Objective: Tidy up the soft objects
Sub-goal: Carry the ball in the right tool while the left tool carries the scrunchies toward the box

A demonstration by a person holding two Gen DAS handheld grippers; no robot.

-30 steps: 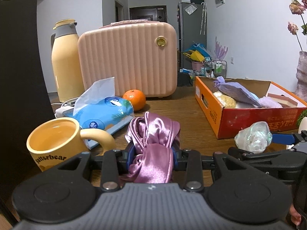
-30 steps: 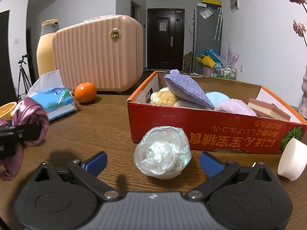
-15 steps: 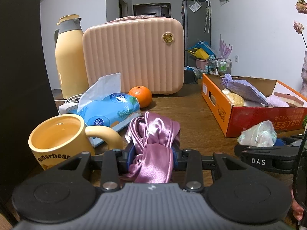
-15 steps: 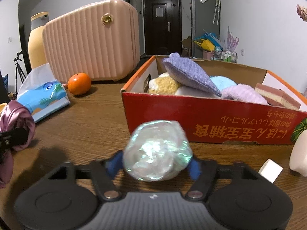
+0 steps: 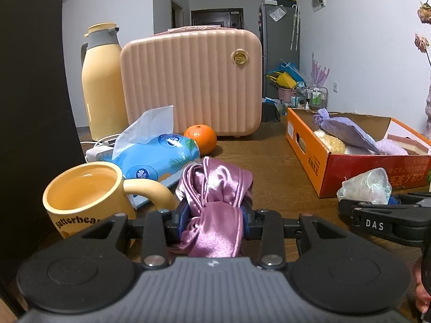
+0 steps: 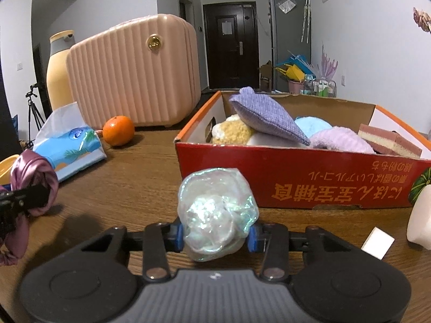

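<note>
My left gripper (image 5: 214,216) is shut on a purple satin scrunchie (image 5: 215,199), held just above the wooden table. In the right wrist view, my right gripper (image 6: 215,235) has its jaws closing on an iridescent organza scrunchie (image 6: 216,211), and the blue pads press its sides. The same iridescent scrunchie (image 5: 365,187) shows at the right of the left wrist view. Behind it stands an orange-red cardboard box (image 6: 296,185) with several soft things inside, among them a lilac pouch (image 6: 265,119) and a pink sponge (image 6: 388,141).
A yellow mug (image 5: 86,199), a blue tissue pack (image 5: 159,157), an orange (image 5: 200,138), a pink ribbed case (image 5: 192,80) and a yellow flask (image 5: 102,80) crowd the left. A white object (image 6: 421,215) and a small white block (image 6: 377,246) lie right of the box.
The right gripper's jaws went from wide open around the iridescent scrunchie to squeezed against its sides. The left gripper keeps holding the purple scrunchie in place.
</note>
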